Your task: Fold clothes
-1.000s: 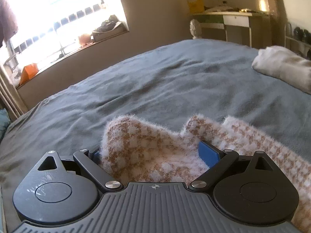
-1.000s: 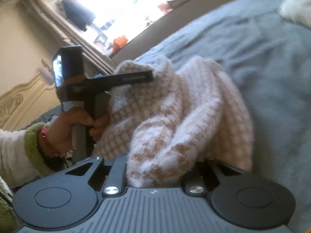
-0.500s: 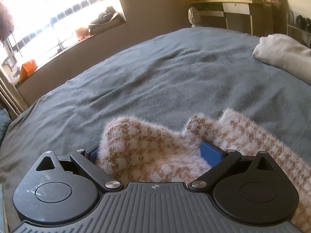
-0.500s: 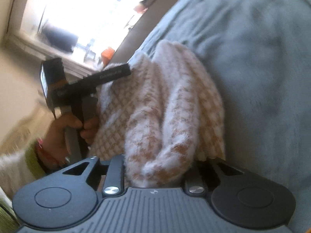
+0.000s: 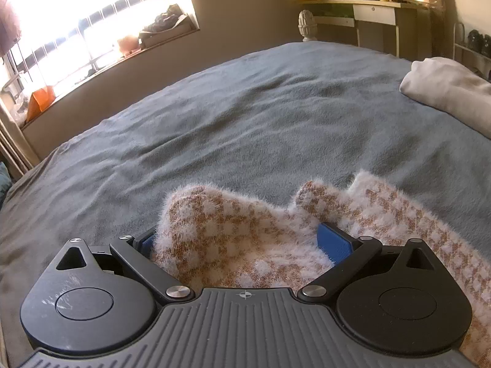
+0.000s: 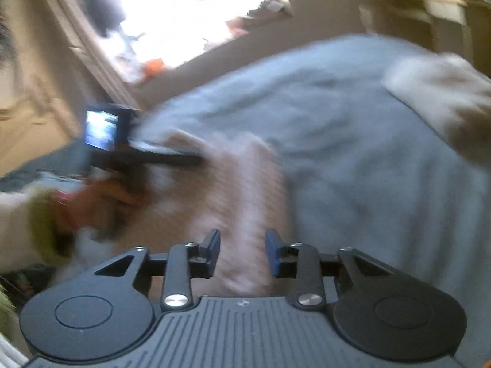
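One wide bed (image 5: pixel 245 116) under a grey blanket fills the sunlit room, window (image 5: pixel 76 24) behind. Near its front edge lies the fuzzy checked sweater (image 5: pixel 233 245), bunched between the left gripper (image 5: pixel 242 242) fingers. The right gripper (image 6: pixel 242 251) has just been opening; its fingers stand apart, clear of the blurred knit.

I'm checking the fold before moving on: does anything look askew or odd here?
The checked sweater is bunched between the left gripper jaws rather than flat on the grey blanket. Nothing looks damaged.
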Available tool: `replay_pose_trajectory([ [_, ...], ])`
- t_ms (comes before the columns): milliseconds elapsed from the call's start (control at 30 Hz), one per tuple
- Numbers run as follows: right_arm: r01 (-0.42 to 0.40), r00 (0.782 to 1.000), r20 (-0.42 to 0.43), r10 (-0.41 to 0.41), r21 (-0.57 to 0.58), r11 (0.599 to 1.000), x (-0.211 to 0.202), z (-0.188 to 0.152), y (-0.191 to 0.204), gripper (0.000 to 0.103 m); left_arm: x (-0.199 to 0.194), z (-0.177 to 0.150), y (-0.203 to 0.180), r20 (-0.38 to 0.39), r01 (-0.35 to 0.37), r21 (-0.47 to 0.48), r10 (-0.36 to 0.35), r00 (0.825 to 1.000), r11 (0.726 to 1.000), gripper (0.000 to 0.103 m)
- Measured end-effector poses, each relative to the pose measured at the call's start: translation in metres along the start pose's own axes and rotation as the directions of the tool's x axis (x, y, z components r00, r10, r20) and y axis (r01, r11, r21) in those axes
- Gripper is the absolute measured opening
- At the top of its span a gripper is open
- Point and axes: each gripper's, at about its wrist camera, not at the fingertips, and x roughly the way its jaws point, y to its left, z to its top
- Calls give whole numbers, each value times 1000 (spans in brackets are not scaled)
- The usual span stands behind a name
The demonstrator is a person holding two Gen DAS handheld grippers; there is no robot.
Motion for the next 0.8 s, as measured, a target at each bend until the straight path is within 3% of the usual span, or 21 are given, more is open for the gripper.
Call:
replay_pose_trajectory([
  [67, -51, 998, -23, 50, -67, 996, 16, 4, 23, 26, 0, 0, 1, 2, 3, -1, -3, 1000, 1000, 100],
  [167, -41, 989, -149, 16, -166, 985, 60, -8, 42, 25, -1, -2, 6, 10, 19, -14, -19, 1000, 1000, 100],
  [233, 16, 967, -248, -59, -173, 985, 93, -26, 31, 4, -7, -4, 14, 30, 67, -31, -66, 997, 997, 100],
  [333, 11, 962, -271, -38, -103, 995, 103, -29, 18, 3, -28, -7, 33, 81, 148, -50, -144, 986, 988, 98],
  [400, 8, 957, -287, -30, -77, 997, 103, -26, 16, 3, -58, -15, 53, 143, 218, -54, -208, 968, 975, 98],
  [567, 16, 938, -345, 1, 47, 999, 108, -16, 9, 3, -133, -79, 84, 227, 366, -32, -349, 909, 930, 99],
  [800, 55, 911, -410, 28, 189, 980, 107, -9, -9, 3, -199, -169, 48, 213, 473, 88, -480, 851, 877, 101],
])
